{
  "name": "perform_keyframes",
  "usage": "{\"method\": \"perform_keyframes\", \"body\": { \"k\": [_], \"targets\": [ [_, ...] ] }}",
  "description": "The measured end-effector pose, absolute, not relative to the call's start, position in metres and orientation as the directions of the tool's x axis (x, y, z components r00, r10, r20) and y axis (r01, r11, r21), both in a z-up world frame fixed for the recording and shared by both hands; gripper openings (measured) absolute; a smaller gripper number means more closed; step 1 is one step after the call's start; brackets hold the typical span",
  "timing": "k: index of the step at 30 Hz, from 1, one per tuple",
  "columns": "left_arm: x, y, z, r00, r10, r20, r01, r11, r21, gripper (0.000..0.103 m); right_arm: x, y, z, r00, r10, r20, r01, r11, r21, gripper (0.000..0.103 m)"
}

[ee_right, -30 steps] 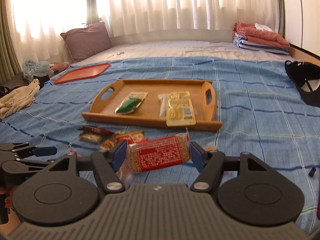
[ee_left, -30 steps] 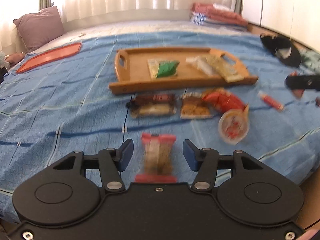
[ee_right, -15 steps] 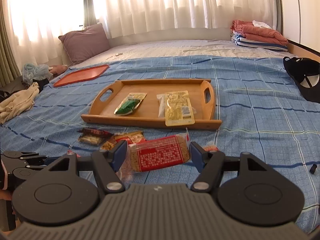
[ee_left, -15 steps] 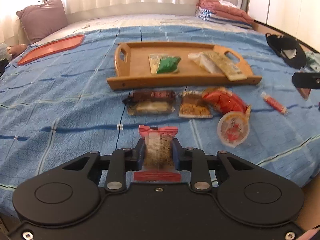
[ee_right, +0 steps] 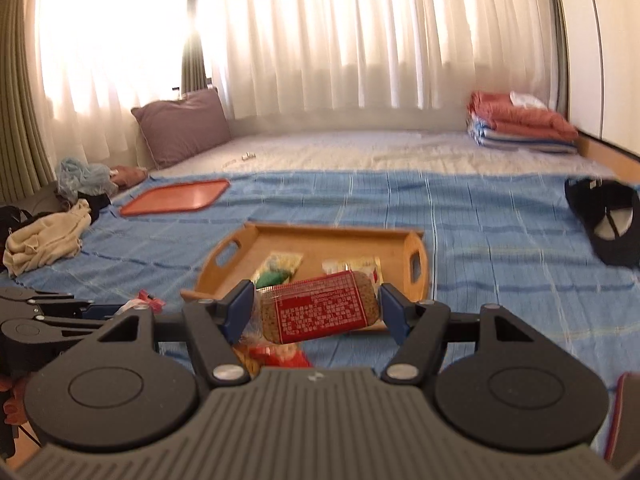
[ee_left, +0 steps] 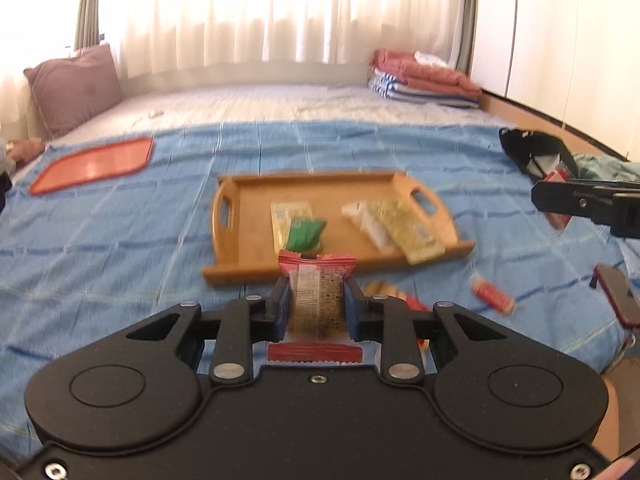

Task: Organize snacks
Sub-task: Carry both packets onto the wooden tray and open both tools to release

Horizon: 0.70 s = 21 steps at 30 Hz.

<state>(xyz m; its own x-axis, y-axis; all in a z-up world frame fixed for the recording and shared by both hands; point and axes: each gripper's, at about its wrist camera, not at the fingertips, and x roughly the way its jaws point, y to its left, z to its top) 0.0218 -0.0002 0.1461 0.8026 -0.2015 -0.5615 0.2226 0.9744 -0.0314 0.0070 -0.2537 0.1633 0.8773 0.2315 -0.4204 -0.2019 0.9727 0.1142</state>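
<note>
My left gripper point(ee_left: 316, 304) is shut on a pink-ended snack bar point(ee_left: 318, 300), held lengthwise above the blue bedspread. My right gripper point(ee_right: 318, 308) is shut on a red-labelled cracker pack point(ee_right: 320, 312), gripped across its ends and tilted slightly. Ahead of both lies the wooden tray point(ee_left: 236, 216) point(ee_right: 412, 248), holding a green packet point(ee_left: 304, 234) point(ee_right: 272, 278) and a yellow-and-white packet point(ee_left: 400, 228) point(ee_right: 366, 266). Other snacks point(ee_left: 492, 298) lie on the bedspread in front of the tray, partly hidden by the grippers.
An orange tray point(ee_left: 94, 164) point(ee_right: 176, 196) lies at the far left. A black cap point(ee_right: 608, 220) is at the right, folded bedding point(ee_left: 424, 74) at the back, a purple cushion point(ee_right: 184, 126) and loose clothes point(ee_right: 48, 236) at the left. A red-edged phone point(ee_left: 616, 296) lies at right.
The left gripper closed on the snack bar, then lifted it off the bedspread. The right gripper rose too, still holding the cracker pack. Both views now look higher across the bed.
</note>
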Motion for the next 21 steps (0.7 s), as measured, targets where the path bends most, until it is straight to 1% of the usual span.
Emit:
{"method": "perform_keyframes", "body": {
  "k": [6, 10, 16, 21],
  "targets": [
    [0.054, -0.006, 0.185, 0.826, -0.216, -0.520, 0.223, 0.973, -0.050, 0.026, 0.033, -0.254, 0.190, 0.888, 0.235, -0.395, -0.207, 0.972, 0.112, 0.069],
    [0.086, -0.010, 0.199, 0.829, -0.207, -0.520, 0.217, 0.975, -0.043, 0.026, 0.058, -0.255, 0.200, 0.892, 0.228, -0.390, -0.207, 0.974, 0.096, 0.069],
    [0.137, -0.016, 0.190, 0.810, -0.181, -0.558, 0.197, 0.980, -0.031, 0.026, 0.108, -0.262, 0.190, 0.877, 0.223, -0.426, -0.181, 0.974, 0.139, 0.069],
    [0.176, -0.024, 0.162, 0.791, -0.144, -0.595, 0.175, 0.985, -0.006, 0.026, 0.150, -0.272, 0.163, 0.853, 0.203, -0.480, -0.135, 0.976, 0.172, 0.069]
  ]
}}
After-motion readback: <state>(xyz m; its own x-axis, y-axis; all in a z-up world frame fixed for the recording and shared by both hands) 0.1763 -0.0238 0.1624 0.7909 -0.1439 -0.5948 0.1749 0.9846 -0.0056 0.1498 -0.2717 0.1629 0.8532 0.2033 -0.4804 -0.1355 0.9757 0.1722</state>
